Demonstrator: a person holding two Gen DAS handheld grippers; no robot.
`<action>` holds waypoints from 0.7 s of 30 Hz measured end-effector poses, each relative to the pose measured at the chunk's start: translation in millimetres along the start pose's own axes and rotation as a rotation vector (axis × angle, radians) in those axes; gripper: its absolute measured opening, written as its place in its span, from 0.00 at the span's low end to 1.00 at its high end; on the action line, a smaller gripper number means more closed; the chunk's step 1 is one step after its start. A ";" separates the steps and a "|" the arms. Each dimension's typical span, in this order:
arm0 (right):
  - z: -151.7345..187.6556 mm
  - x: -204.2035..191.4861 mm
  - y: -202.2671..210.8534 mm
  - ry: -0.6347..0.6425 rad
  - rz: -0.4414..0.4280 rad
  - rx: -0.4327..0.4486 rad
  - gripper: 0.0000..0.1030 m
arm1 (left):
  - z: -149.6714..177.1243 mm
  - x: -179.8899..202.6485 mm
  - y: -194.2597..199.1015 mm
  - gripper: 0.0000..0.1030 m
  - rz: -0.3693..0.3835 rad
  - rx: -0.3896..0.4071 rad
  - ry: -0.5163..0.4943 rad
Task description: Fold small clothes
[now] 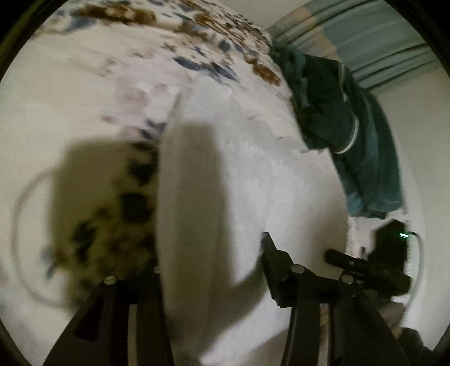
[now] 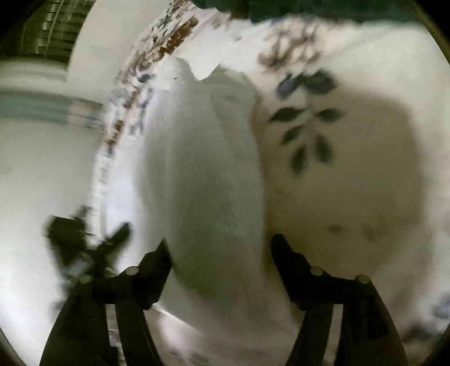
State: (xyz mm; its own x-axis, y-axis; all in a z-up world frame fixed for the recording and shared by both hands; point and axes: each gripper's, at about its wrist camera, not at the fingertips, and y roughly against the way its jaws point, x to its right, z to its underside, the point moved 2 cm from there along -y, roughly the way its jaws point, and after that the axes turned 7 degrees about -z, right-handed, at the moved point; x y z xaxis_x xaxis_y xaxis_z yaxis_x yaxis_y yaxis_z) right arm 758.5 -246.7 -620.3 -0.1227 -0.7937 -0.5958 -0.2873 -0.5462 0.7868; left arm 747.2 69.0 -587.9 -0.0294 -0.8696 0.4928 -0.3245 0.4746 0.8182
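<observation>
A white garment [image 1: 253,169] lies in a long fold on a floral bedsheet [image 1: 70,107]. My left gripper [image 1: 211,253] hovers over its near end with the jaws apart. The cloth lies between them and covers the left fingertip, while the right finger [image 1: 271,253] stands clear in front of it. In the right wrist view the same white garment [image 2: 202,169] runs up between the two fingers of my right gripper [image 2: 222,245], which stands wide open over it. Each gripper also shows in the other's view: the right gripper [image 1: 365,264] and the blurred left gripper [image 2: 92,242].
A heap of dark teal clothes [image 1: 337,126] lies at the bed's far right edge, below a blue-grey curtain [image 1: 379,42]. The teal heap [image 2: 281,8] also shows at the top of the right wrist view. A thin grey cable [image 1: 19,211] loops over the sheet on the left.
</observation>
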 end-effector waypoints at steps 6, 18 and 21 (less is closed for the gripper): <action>32.9 -45.9 29.0 0.151 0.403 0.044 0.82 | 34.4 32.9 54.7 0.62 -0.377 0.178 -0.132; 123.6 -124.6 167.5 0.226 0.618 0.168 1.00 | 74.9 105.5 146.8 1.00 -0.538 0.233 -0.178; 144.7 -148.8 211.7 0.233 0.618 0.206 1.00 | 90.6 128.7 184.9 1.00 -0.554 0.259 -0.181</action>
State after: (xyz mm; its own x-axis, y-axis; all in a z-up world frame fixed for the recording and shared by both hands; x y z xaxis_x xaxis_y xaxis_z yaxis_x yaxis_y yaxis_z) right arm 578.5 -205.5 -388.4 -0.1212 -0.9924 0.0200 -0.4080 0.0682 0.9105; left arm 597.8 32.4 -400.0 0.0565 -0.9967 -0.0590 -0.5550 -0.0805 0.8279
